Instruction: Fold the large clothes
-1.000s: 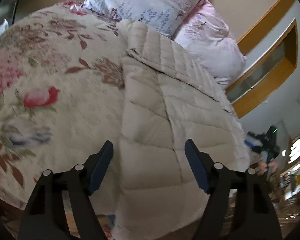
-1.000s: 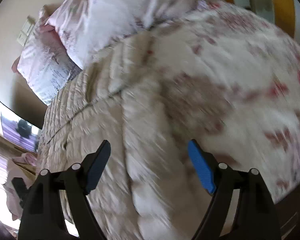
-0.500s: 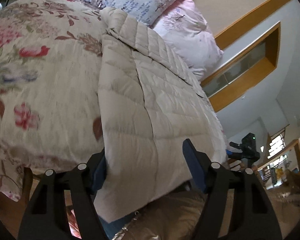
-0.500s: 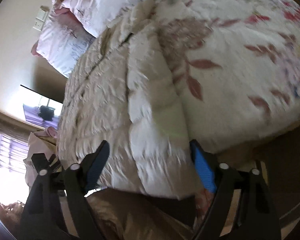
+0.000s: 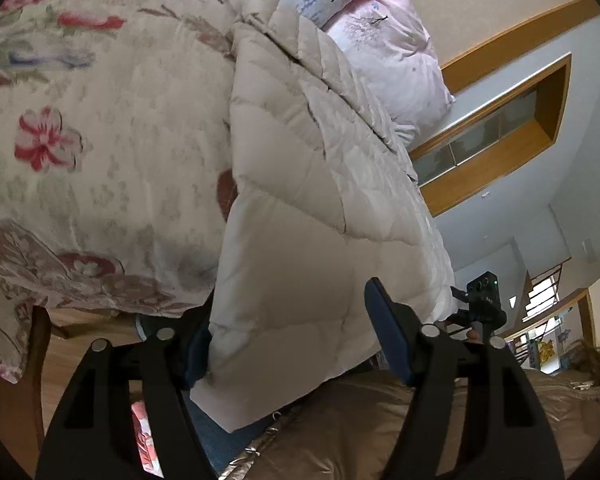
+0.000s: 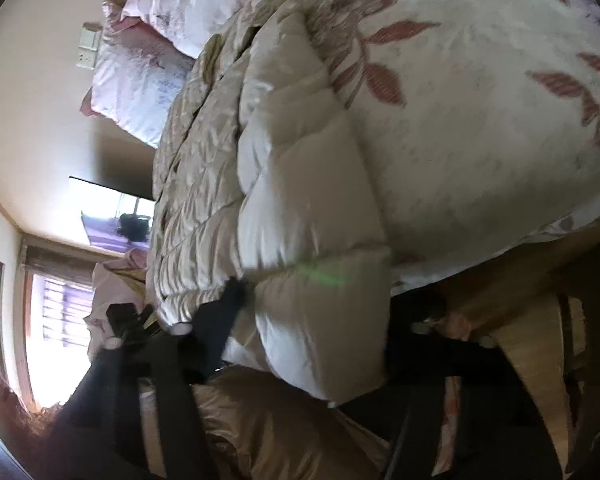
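Observation:
A large beige quilted down coat (image 5: 320,184) lies lengthwise on the bed, its hem hanging over the bed's near edge. My left gripper (image 5: 288,344) is open, its jaws on either side of the hanging hem corner. The coat also shows in the right wrist view (image 6: 300,184). My right gripper (image 6: 316,320) is open with the coat's other hem corner between its dark, blurred fingers (image 6: 220,320). The right gripper also shows far right in the left wrist view (image 5: 480,308).
A floral bedspread (image 5: 100,140) covers the bed (image 6: 480,100). Pillows (image 5: 380,40) lie at the head. A shiny brown jacket (image 5: 380,432) fills the foreground below. The wooden bed frame (image 6: 528,340) and floor lie below the edge.
Both grippers have dropped from above the bed to its near edge and closed in on the coat's hem. The hem now sits between the open jaws of each.

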Demonstrator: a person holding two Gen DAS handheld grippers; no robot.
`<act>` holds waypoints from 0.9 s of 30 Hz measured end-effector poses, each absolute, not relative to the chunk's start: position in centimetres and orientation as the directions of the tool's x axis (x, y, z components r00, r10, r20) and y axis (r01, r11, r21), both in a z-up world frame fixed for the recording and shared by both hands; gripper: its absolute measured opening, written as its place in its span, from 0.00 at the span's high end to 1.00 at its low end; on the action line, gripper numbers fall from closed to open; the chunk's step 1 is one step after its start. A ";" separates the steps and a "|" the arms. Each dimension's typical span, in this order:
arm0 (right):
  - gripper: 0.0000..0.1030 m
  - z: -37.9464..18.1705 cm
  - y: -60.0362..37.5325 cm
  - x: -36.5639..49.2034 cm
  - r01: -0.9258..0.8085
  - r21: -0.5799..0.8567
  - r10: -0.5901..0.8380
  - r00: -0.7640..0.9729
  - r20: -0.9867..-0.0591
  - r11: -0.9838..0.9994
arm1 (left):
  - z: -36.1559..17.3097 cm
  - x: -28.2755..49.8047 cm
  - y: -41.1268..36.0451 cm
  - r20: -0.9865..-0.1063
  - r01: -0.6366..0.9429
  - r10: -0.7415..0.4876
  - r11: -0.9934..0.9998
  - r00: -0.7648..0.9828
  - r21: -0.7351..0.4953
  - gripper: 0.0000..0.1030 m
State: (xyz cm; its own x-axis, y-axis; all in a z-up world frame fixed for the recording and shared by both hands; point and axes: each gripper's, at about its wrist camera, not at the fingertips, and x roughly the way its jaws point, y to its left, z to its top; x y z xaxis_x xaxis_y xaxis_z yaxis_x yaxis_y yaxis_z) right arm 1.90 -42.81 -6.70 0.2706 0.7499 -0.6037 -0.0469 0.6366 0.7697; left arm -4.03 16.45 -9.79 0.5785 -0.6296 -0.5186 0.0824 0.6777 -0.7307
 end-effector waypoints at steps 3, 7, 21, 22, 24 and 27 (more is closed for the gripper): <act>0.71 -6.1 -41.9 1.4 -0.094 0.771 0.763 0.259 -0.592 0.630 | -10.0 -4.3 16.1 -0.495 0.108 -0.660 0.654 0.565 -0.749 0.57; 0.80 -3.9 -40.4 0.5 -0.191 0.759 0.777 0.265 -0.570 0.622 | -9.3 -5.0 15.6 -0.468 0.166 -0.692 0.639 0.550 -0.751 0.79; 0.86 7.3 -35.9 0.5 -0.347 0.499 0.581 0.673 -0.457 0.794 | -0.6 -4.3 17.9 -0.369 0.215 -0.532 0.746 0.762 -0.630 0.88; 0.86 7.6 -35.7 0.8 -0.338 0.481 0.559 0.695 -0.452 0.809 | -0.1 -3.9 17.9 -0.373 0.203 -0.509 0.762 0.776 -0.615 0.88; 0.86 7.9 -36.1 1.5 -0.318 0.449 0.518 0.731 -0.444 0.835 | 0.4 -3.2 18.1 -0.376 0.179 -0.477 0.776 0.795 -0.605 0.88; 0.86 8.3 -35.7 2.6 -0.291 0.386 0.451 0.780 -0.434 0.875 | 1.1 -1.8 18.3 -0.378 0.149 -0.441 0.787 0.814 -0.598 0.88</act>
